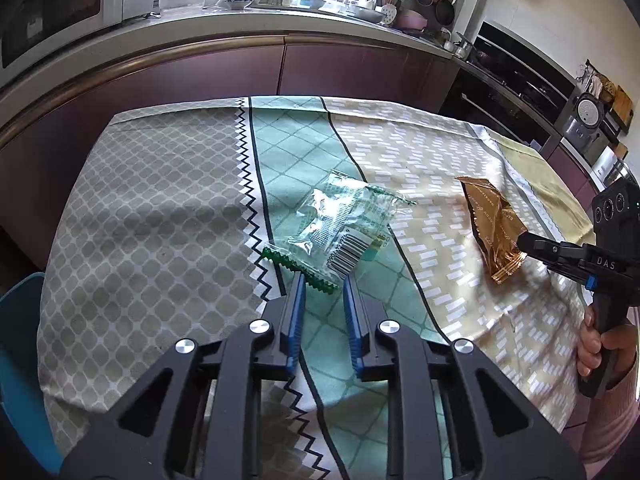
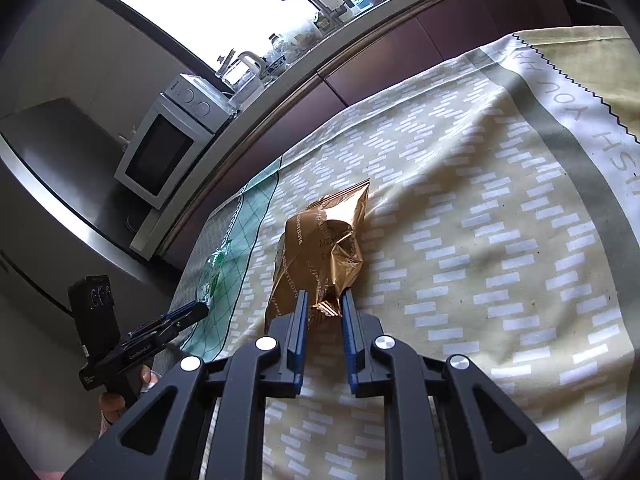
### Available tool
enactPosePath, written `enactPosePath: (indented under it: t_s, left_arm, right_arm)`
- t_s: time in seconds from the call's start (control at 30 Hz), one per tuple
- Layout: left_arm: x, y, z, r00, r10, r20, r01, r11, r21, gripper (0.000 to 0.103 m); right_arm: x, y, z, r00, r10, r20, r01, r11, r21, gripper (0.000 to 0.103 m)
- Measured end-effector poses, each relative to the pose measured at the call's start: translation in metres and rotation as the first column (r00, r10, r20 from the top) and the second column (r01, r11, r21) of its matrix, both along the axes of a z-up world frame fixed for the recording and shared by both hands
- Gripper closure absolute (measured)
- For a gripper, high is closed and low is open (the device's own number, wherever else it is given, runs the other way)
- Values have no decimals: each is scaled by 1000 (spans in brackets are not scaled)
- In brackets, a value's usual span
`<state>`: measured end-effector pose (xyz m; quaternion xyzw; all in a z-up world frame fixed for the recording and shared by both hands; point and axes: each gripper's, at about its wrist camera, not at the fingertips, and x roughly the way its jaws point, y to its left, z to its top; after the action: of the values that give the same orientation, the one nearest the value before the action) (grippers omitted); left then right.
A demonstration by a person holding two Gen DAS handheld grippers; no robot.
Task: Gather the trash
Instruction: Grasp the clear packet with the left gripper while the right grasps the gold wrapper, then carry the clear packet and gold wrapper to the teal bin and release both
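A clear plastic wrapper (image 1: pixel 340 226) with green print and a barcode lies on the patterned tablecloth (image 1: pixel 160 208). My left gripper (image 1: pixel 324 282) is open, its blue fingers on either side of the wrapper's green crimped edge. A crumpled gold foil wrapper (image 2: pixel 320 256) lies to the right; it also shows in the left wrist view (image 1: pixel 494 226). My right gripper (image 2: pixel 325 300) is open, with the gold wrapper's near end between its fingers. The right gripper (image 1: pixel 524 245) shows in the left wrist view, the left gripper (image 2: pixel 200 309) in the right wrist view.
A kitchen counter (image 1: pixel 248 28) with a microwave (image 1: pixel 60 4), dishes and a kettle runs behind the table. An oven (image 1: pixel 516 80) stands at the right. A blue chair (image 1: pixel 20 360) sits at the table's left edge.
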<state>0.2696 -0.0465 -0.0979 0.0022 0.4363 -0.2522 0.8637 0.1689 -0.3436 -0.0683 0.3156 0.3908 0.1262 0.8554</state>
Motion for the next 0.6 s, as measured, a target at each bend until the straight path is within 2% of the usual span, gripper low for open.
enactPosePath:
  t_s: [0.3,0.6]
  left_arm:
    - [-11,5,12,999,7,32,-6,1000,-28,88]
    - [-41,23,36,994,26,104,-22,999,-42,88]
  right_arm:
    - [-3,-1,1,999,13,29,-14,999,44,91]
    - [-8,19,15,995,70,77,-74,995,59,91]
